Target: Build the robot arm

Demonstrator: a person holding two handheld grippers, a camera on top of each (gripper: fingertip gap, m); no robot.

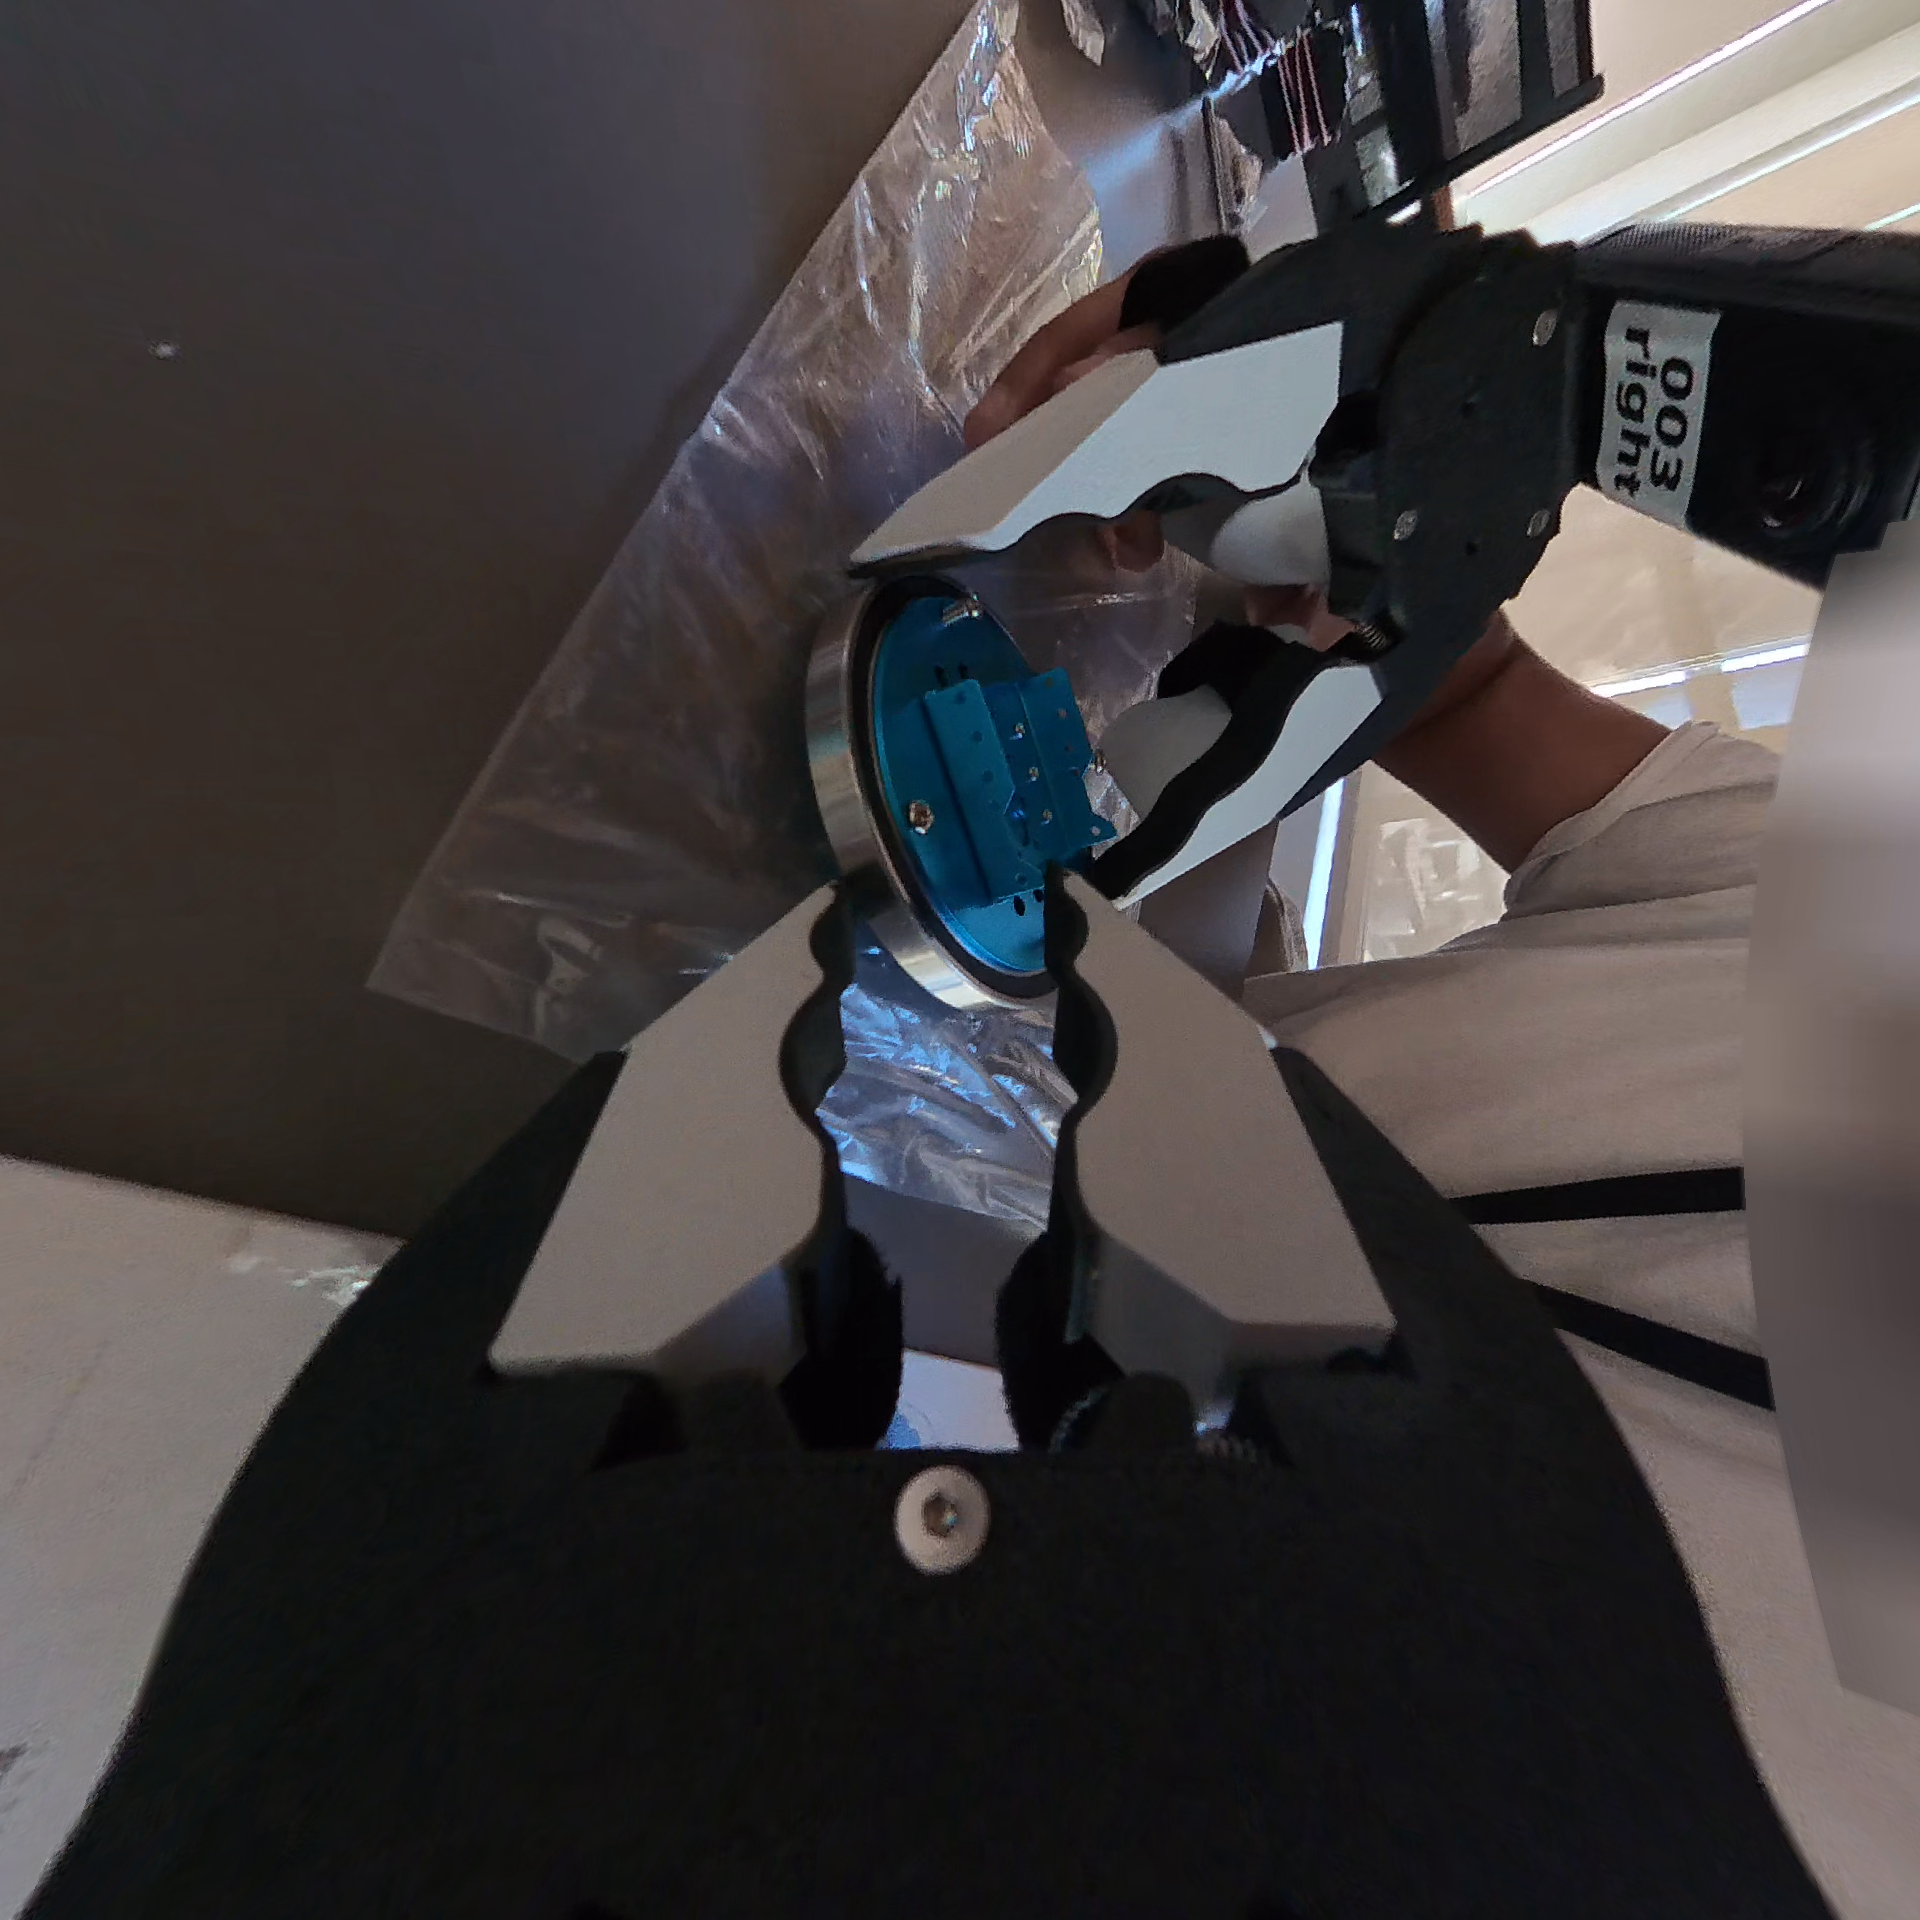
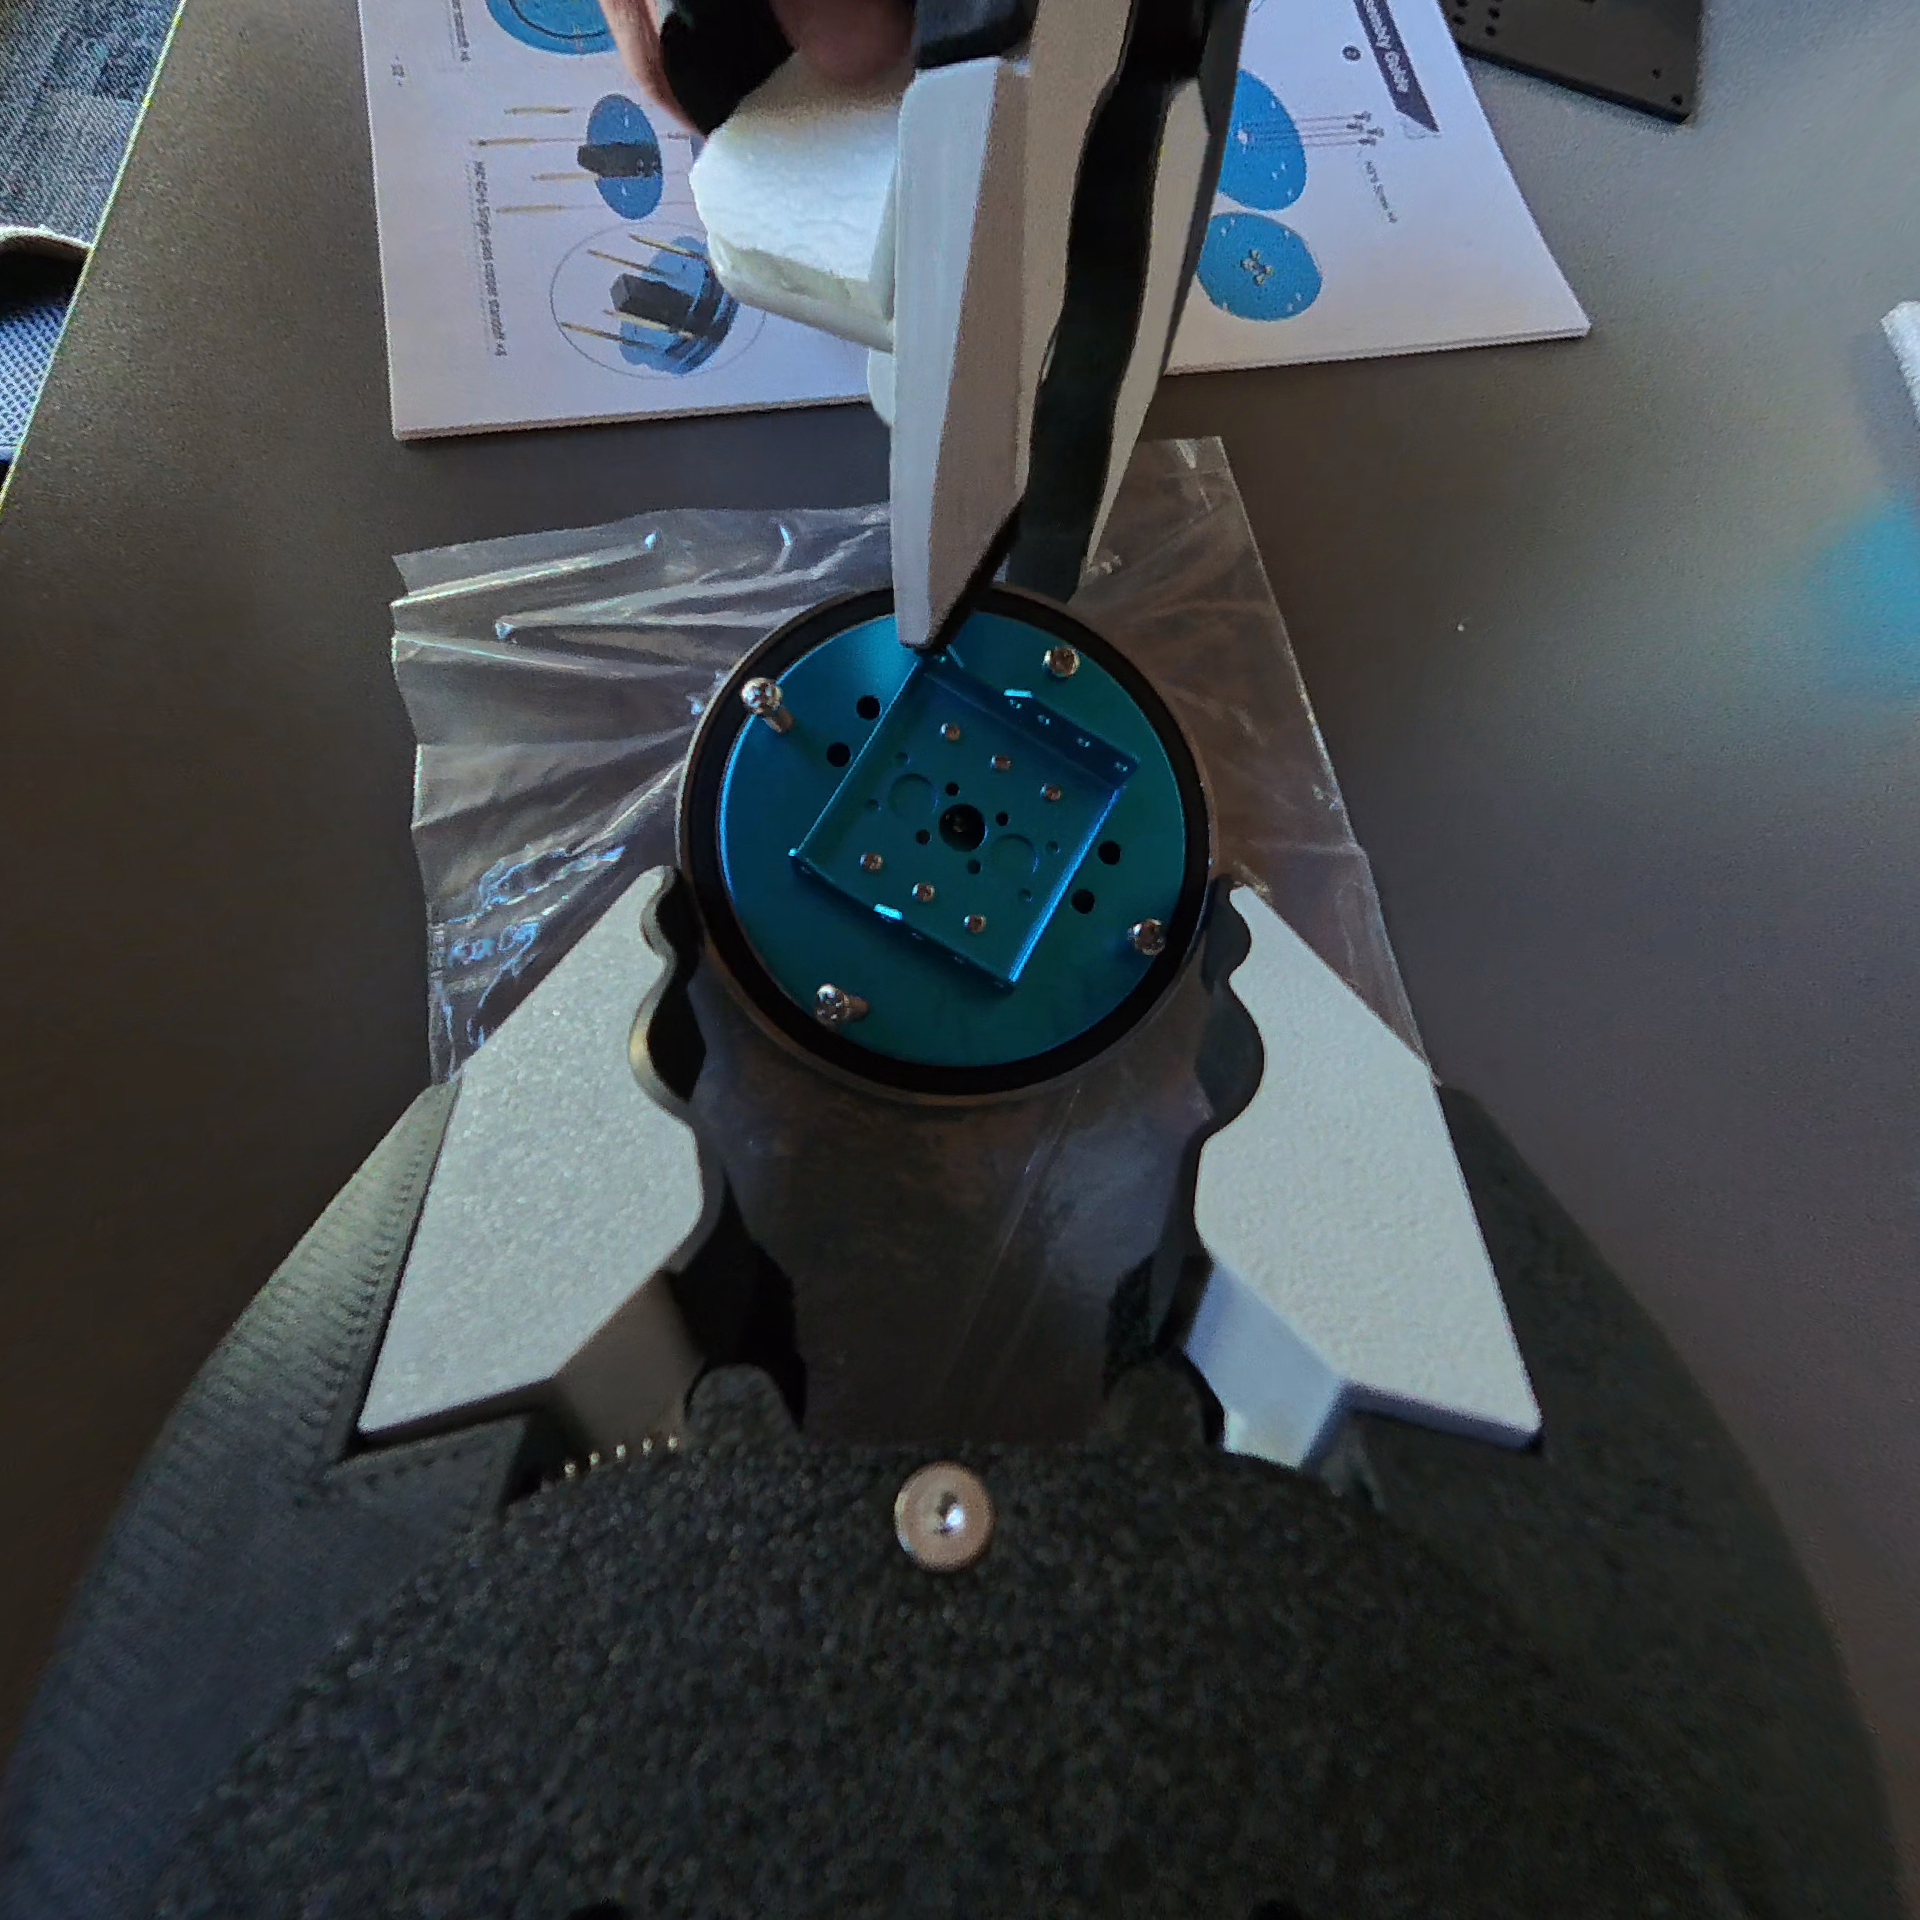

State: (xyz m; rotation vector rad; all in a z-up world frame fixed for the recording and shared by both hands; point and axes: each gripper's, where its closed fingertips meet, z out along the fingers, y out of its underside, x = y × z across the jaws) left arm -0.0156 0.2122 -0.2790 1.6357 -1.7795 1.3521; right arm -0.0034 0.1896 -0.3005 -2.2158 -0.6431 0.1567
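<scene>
A blue round disc (image 2: 790, 935) sits in a silver and black ring (image 2: 945, 1075) and carries a square blue bracket (image 2: 956, 821) and several screws. It lies on a clear plastic bag (image 2: 540, 727). My right gripper (image 2: 945, 894) has a finger against each side of the ring and holds it. My left gripper (image 2: 987, 613) comes in from the far side. Its jaws are nearly closed on the far rim, one finger outside the ring, one by the bracket's corner. In the left wrist view, the left gripper (image 1: 945, 883), ring (image 1: 831, 748), bracket (image 1: 987, 769) and right gripper (image 1: 987, 727) show.
The bag lies on a dark table (image 2: 208, 831). An open printed booklet (image 2: 499, 312) with blue diagrams lies beyond the bag. A dark perforated plate (image 2: 1579, 52) is at the far right corner. A person's light sleeve (image 1: 1455, 1039) is behind the right gripper. About 4 cm separates my left fingertips from my right. Between my left fingertips and the dark perforated plate (image 2: 1579, 52) there is roughly 25 cm.
</scene>
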